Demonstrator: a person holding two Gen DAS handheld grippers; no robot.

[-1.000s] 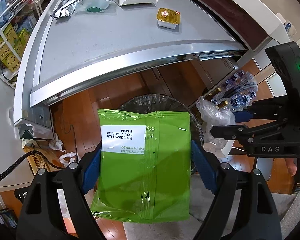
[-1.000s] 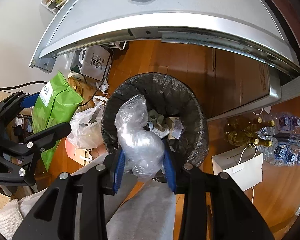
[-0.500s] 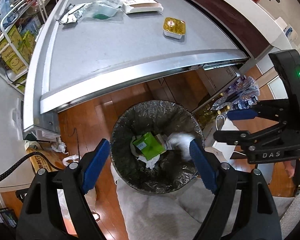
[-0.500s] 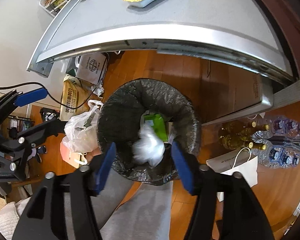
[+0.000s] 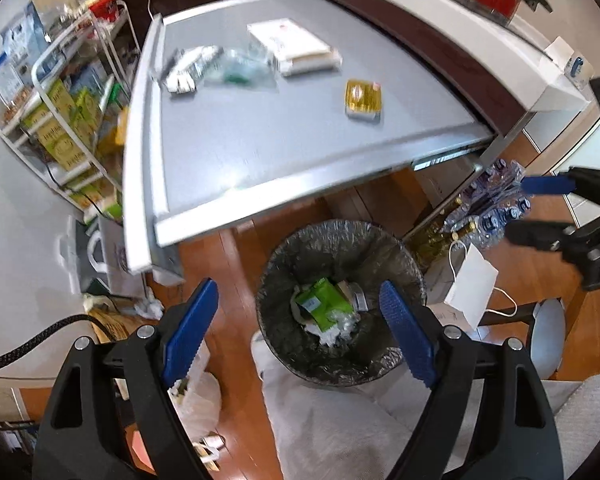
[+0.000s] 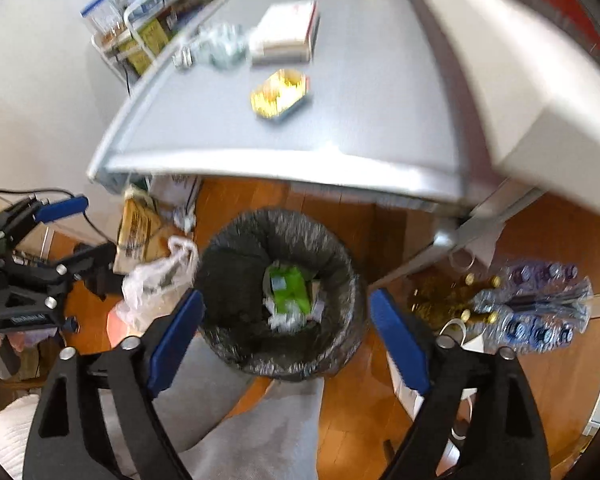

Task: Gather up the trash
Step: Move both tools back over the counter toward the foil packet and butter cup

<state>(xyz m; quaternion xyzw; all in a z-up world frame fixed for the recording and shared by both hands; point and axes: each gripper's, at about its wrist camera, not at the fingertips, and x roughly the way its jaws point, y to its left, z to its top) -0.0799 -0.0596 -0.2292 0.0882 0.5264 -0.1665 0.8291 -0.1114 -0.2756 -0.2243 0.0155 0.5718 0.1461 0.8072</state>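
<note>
Both grippers hang over the bin with their blue fingers spread wide and nothing between them. The left gripper point(image 5: 300, 320) lets go of everything, and so does the right gripper point(image 6: 284, 320). From the left camera the right gripper shows at the right edge of the view, and from the right camera the left gripper shows at the left edge.

The trash bin point(image 5: 340, 236) stands on the brown wood floor point(image 5: 228, 264), just in front of the near edge of the gray table point(image 5: 260, 136). It has a dark plastic liner. Inside it lies the green pouch point(image 5: 322, 304) with a white label, on top of crumpled white and clear scraps point(image 5: 340, 326). The right camera shows the same green pouch point(image 6: 290, 288) in the middle of the bin.

More trash sits on the table. A small gold foil-topped cup point(image 5: 363, 100) lies near the right edge. A flat white box point(image 5: 296, 46) lies near the far edge. Beside it, toward the far left corner, lie a clear plastic wrapper point(image 5: 240, 70) and a shiny silver wrapper point(image 5: 188, 68); the picture is blurry there.

On the floor to the right of the bin are a white paper bag point(image 5: 470, 284) and a pack of water bottles point(image 5: 496, 196). A white plastic bag point(image 6: 156, 280) sits on the floor to the left of the bin
</note>
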